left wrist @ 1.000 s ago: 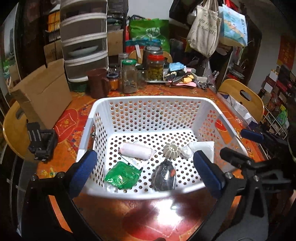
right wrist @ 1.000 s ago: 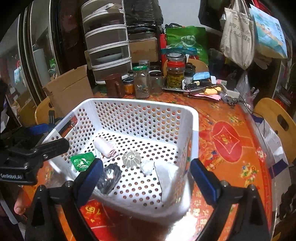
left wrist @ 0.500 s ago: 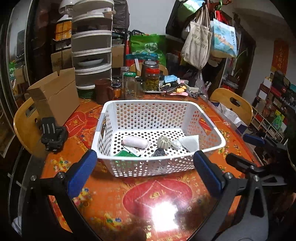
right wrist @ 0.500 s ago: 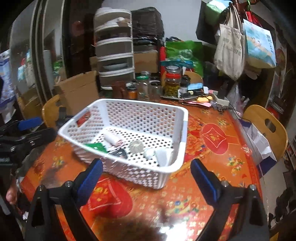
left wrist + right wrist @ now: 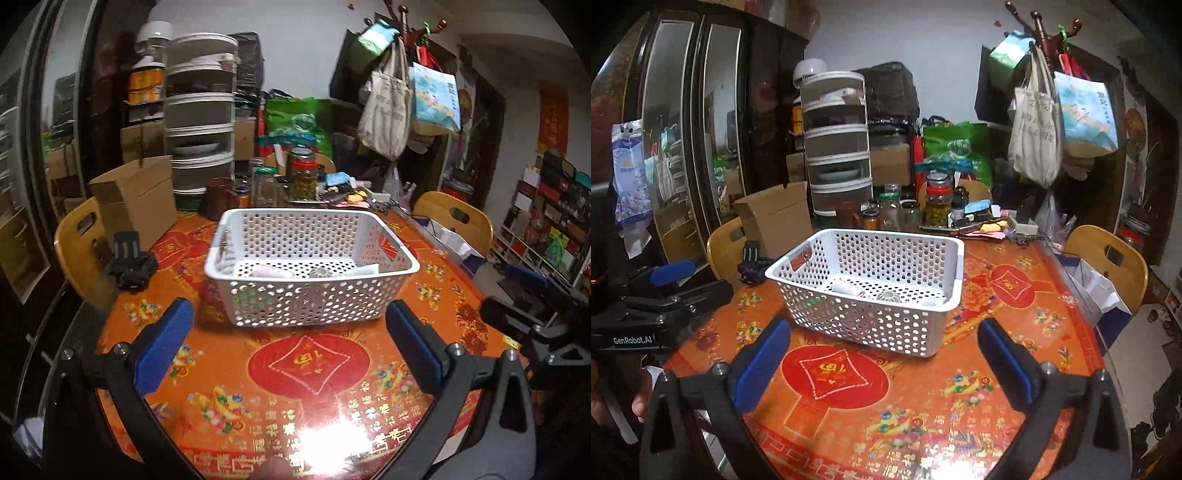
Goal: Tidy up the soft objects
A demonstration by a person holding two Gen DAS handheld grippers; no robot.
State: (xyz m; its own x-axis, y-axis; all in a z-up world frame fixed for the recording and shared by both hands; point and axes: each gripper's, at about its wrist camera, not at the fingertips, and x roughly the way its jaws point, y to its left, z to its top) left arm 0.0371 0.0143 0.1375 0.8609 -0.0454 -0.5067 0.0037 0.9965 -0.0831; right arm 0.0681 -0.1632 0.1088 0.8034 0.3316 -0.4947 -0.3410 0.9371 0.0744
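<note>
Left gripper and right gripper are held above the counter, jaws spread wide, nothing gripped. Small soft items are seen inside the white basket.

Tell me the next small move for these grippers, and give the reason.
Probably hold both back and finish: the left gripper and right gripper are open and empty, and the soft items already lie in the white basket. No loose soft item shows outside it.

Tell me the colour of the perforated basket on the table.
White. The basket shows best in the left wrist view.
</note>
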